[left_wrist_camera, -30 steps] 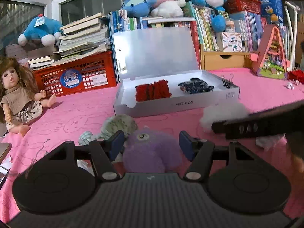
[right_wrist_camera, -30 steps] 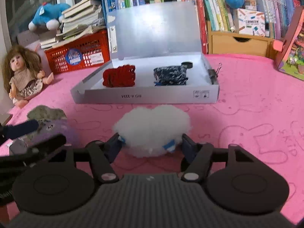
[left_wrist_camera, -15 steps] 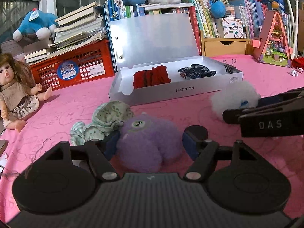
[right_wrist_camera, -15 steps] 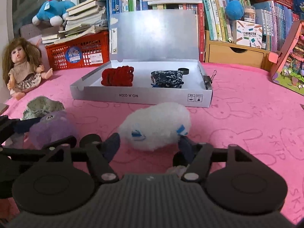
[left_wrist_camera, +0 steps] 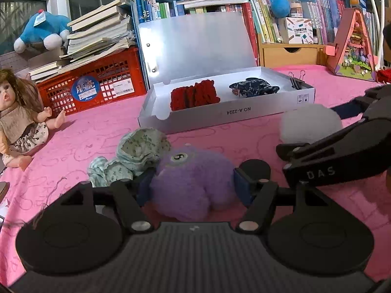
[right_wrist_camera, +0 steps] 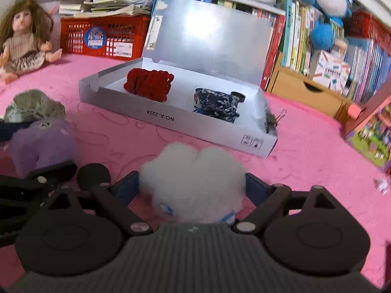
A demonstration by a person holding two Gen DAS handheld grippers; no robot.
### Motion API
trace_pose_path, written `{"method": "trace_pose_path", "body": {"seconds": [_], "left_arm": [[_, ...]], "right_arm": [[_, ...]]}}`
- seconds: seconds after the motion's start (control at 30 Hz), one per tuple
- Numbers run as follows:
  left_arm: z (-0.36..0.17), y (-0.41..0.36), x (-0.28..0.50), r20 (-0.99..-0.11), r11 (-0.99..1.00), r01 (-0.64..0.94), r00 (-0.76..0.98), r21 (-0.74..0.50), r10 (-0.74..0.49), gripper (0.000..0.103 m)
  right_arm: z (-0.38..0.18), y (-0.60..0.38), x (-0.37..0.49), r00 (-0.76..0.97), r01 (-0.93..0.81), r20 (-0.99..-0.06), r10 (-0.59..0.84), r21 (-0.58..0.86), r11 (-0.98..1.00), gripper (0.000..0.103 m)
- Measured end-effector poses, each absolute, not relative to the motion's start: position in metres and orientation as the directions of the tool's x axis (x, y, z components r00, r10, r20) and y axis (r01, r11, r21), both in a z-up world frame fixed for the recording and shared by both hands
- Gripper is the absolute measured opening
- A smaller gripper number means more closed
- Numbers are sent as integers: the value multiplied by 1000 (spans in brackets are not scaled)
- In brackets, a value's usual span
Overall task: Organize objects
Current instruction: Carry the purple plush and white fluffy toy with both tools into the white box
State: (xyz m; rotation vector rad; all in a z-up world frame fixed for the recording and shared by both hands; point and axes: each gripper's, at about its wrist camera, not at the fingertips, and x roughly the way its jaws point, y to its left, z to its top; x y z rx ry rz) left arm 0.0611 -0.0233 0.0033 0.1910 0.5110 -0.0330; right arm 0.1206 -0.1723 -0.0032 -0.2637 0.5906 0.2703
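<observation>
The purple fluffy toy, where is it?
In the left wrist view the purple fluffy toy sits low in the middle between the left gripper's fingers, on the pink cloth, touching the green flowered cloth bundle.

Open box [left_wrist_camera: 256, 112] sits far centre from me; yarn bundle [left_wrist_camera: 194, 94] inside left, patterned cloth [left_wrist_camera: 253, 87] inside right. Near left: octopus plush [left_wrist_camera: 193, 180], crumpled cloth [left_wrist_camera: 136, 151] behind it. Fluffy plush [right_wrist_camera: 193, 183] to the right.
</observation>
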Motion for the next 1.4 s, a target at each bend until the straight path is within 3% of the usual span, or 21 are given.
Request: {"method": "trace_pose_path", "body": {"seconds": [0.67, 1.4], "left_arm": [[47, -25, 71, -459, 987, 112, 887, 118, -46, 70], [122, -5, 185, -464, 989, 143, 879, 27, -114, 71]], "right_arm": [[33, -197, 120, 800, -312, -538, 266, 7, 950, 79], [106, -223, 212, 754, -322, -577, 314, 92, 942, 79]]}}
